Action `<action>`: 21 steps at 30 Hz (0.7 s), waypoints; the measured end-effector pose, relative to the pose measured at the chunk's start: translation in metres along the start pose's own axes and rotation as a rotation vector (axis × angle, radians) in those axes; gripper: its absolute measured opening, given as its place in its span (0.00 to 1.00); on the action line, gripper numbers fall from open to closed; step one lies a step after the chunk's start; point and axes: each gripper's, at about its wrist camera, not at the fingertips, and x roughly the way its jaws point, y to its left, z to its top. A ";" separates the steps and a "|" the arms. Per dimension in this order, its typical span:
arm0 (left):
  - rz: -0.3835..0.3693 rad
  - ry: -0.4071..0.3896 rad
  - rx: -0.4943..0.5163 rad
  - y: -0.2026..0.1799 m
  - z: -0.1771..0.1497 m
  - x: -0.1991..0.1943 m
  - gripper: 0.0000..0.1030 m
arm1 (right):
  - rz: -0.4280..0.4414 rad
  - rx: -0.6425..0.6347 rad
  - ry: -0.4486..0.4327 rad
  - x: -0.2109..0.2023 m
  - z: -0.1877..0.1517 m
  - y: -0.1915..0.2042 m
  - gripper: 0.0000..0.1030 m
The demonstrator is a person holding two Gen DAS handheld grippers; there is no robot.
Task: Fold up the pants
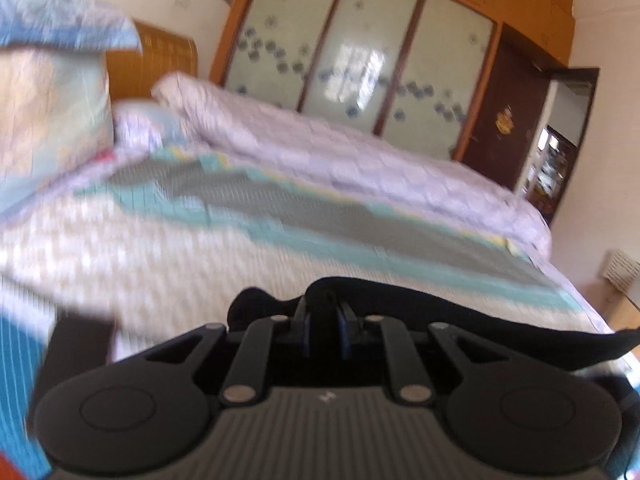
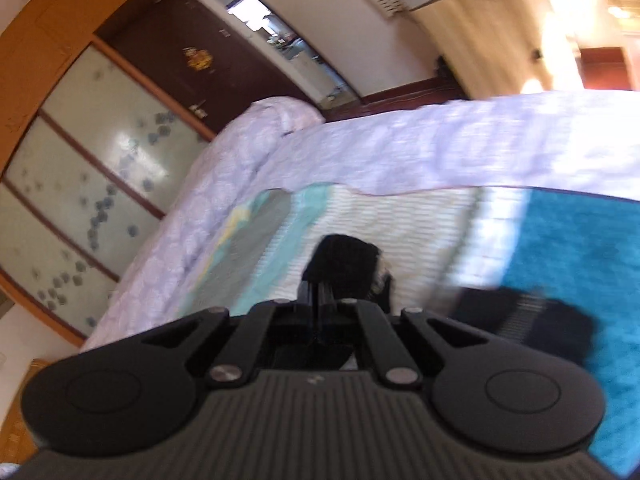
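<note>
Left wrist view: I have the left gripper (image 1: 324,312) pinching a black edge of the pants (image 1: 500,324), which trails right above the bed mat (image 1: 200,256). My right gripper (image 2: 320,296) likewise clamps bunched black cloth. I judge a fold-over carry: I keep both grips level, the held edge taut, and lay it down square.

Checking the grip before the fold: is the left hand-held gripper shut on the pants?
Shut on them: the left hand-held gripper pinches the black pants edge.

Left claw (image 1: 324,312), right claw (image 2: 320,300) clamped
</note>
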 end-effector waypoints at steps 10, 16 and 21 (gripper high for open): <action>0.044 0.199 -0.030 -0.009 -0.063 -0.030 0.44 | -0.209 0.156 -0.027 -0.055 -0.034 -0.110 0.29; 0.031 0.129 -0.204 0.018 -0.044 -0.055 0.51 | -0.082 0.072 -0.014 -0.077 -0.047 -0.072 0.29; 0.079 0.081 -0.315 0.053 -0.029 -0.053 0.55 | 0.024 -0.045 0.082 -0.064 -0.074 -0.029 0.30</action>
